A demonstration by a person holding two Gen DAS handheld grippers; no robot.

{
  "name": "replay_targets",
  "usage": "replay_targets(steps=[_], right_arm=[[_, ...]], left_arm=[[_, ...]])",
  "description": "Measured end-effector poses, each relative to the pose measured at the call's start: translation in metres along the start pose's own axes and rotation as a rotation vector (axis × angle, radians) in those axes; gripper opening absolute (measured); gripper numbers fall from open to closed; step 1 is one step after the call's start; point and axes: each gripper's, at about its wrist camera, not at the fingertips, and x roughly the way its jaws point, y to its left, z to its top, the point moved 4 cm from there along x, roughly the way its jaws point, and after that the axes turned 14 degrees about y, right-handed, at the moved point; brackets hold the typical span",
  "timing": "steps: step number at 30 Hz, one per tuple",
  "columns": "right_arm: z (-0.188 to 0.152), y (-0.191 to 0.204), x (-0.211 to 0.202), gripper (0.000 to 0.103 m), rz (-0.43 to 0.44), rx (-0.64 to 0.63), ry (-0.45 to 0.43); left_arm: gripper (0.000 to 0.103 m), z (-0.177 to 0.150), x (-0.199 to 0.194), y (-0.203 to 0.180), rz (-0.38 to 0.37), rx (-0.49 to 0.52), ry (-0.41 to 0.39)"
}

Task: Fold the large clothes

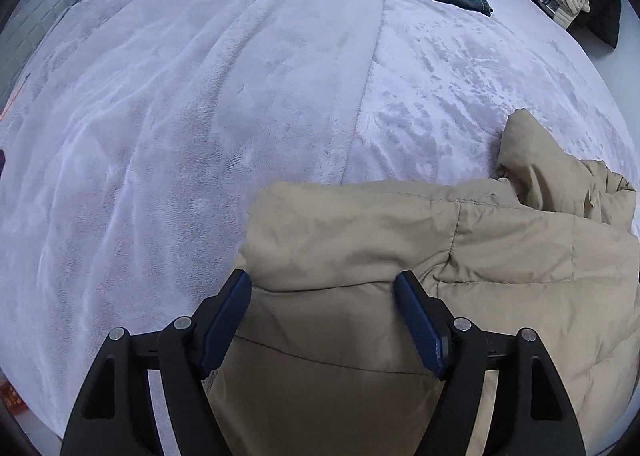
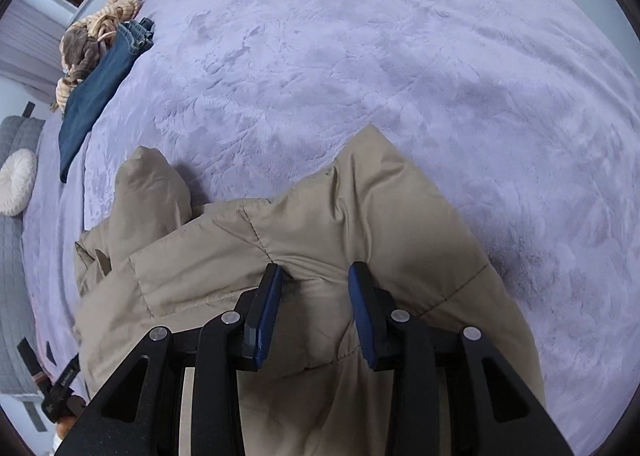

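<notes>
The left tongs (image 1: 323,288) are seen spread wide at the bottom centre of the left wrist view, a puffed fold of the tan padded jacket (image 1: 420,256) lying between the pads without being pinched. In the right wrist view the right tongs (image 2: 316,276) stand narrower, closed on a ridge of the same jacket. The jacket is heaped at the lower part of both frames on the lilac bed cover (image 2: 400,56). A fold appears to be under way; next, the left edge would need to be gripped before anything is carried over.
</notes>
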Motion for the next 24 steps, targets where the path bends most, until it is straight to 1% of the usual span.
replay_targets(steps=[1, 3, 6, 9, 10, 11, 12, 13, 16, 21, 24], right_arm=[[-0.003, 0.003, -0.004, 0.048, 0.005, -0.010, 0.001], [-0.017, 0.011, -0.014, 0.056, 0.011, -0.040, 0.004], [-0.042, 0.021, -0.024, 0.058, 0.030, -0.083, 0.023], [-0.068, 0.029, -0.030, 0.064, 0.048, -0.106, 0.046], [-0.076, 0.031, -0.030, 0.065, 0.065, -0.106, 0.058], [-0.084, 0.033, -0.031, 0.066, 0.081, -0.106, 0.070], [-0.091, 0.034, -0.030, 0.067, 0.092, -0.107, 0.082], [-0.097, 0.035, -0.030, 0.069, 0.100, -0.109, 0.092], [-0.113, 0.038, -0.031, 0.075, 0.115, -0.120, 0.104], [-0.132, 0.039, -0.036, 0.079, 0.138, -0.133, 0.113], [-0.140, 0.039, -0.042, 0.080, 0.141, -0.150, 0.104]], left_arm=[[0.076, -0.003, -0.006, 0.001, -0.001, 0.001, 0.000], [0.076, -0.012, -0.019, 0.002, -0.023, -0.001, 0.002], [0.076, -0.027, -0.034, 0.004, -0.037, -0.006, 0.004], [0.076, -0.045, -0.045, 0.004, -0.052, -0.015, 0.017], [0.083, -0.051, -0.047, 0.004, -0.055, -0.016, 0.020], [0.098, -0.057, -0.049, 0.003, -0.052, -0.018, 0.021], [0.103, -0.063, -0.053, 0.002, -0.046, -0.019, 0.013], [0.103, -0.069, -0.056, 0.001, -0.038, -0.016, 0.003], [0.103, -0.085, -0.062, -0.005, -0.031, -0.003, 0.015], [0.103, -0.109, -0.071, -0.019, -0.051, 0.018, 0.031], [0.103, -0.123, -0.077, -0.030, -0.040, 0.045, 0.030]])
